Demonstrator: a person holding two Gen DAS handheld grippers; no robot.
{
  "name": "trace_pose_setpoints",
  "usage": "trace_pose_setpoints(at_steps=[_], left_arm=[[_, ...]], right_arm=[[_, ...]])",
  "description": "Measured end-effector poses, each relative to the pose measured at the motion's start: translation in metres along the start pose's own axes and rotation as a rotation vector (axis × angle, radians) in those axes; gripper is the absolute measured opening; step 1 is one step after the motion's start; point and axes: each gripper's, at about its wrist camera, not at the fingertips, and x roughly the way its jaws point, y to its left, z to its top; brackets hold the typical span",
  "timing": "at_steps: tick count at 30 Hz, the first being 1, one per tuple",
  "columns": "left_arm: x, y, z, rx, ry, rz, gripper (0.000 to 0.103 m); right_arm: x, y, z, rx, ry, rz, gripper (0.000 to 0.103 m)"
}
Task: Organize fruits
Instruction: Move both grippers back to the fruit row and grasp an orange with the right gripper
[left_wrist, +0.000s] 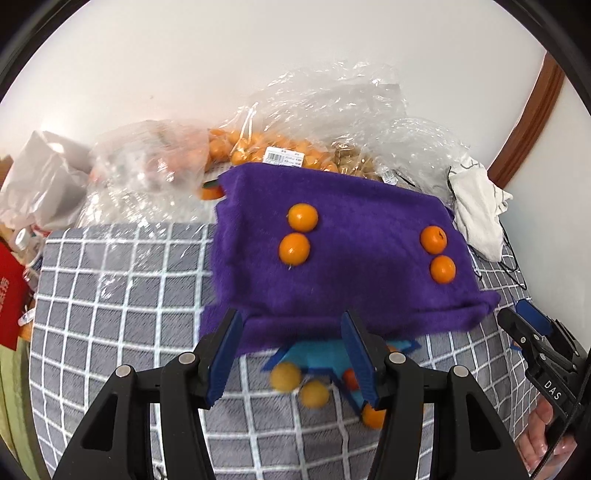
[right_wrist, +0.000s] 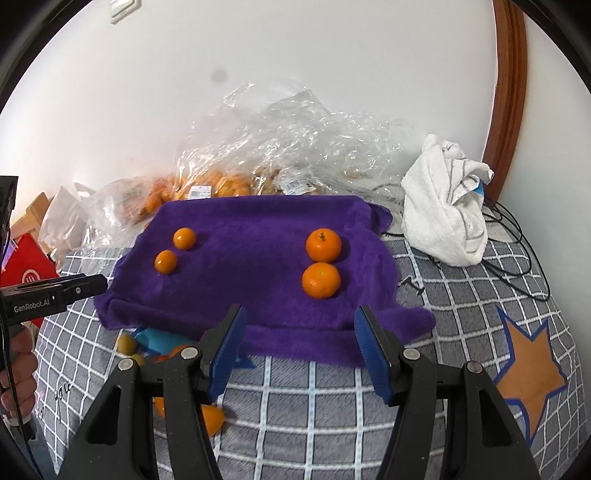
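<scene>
While both hand-held grippers (left_wrist: 291, 354) (right_wrist: 301, 347) gape, oranges (right_wrist: 321, 280) lie just ahead.

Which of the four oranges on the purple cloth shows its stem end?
The far one of the right-hand pair: a dark stem mark sits on top. The other three show smooth skin.

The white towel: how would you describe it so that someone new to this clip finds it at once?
Start at the purple cloth spread over the grey checked blanket. Just past the cloth's far right corner, near the brown door frame, sits the white towel. It is a crumpled heap with thin grey stripes, opaque, unlike the clear plastic bags beside it.
</scene>
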Motion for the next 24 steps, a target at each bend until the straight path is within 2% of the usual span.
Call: trace_pose_setpoints(at_steps=[8,13,18,24], left_arm=[[-0.010,0.032,-0.036,-0.058,0.006,0.018,0.054],[-0.006,0.049,-0.056,-0.087,0.029,0.024,0.054],[-0.004,0.058,-0.070,-0.099,0.042,0.025,0.054],[-0.003,0.063,-0.081,-0.110,0.052,0.029,0.054]], right_arm=[[0.009,0.020,-0.033,-0.028,0.068,0.013,0.061],[0.022,0.037,-0.058,-0.049,0.127,0.096,0.061],[0.029,0.055,-0.076,-0.088,0.163,0.151,0.054],[0.042,0.071,-0.086,-0.142,0.198,0.150,0.052]])
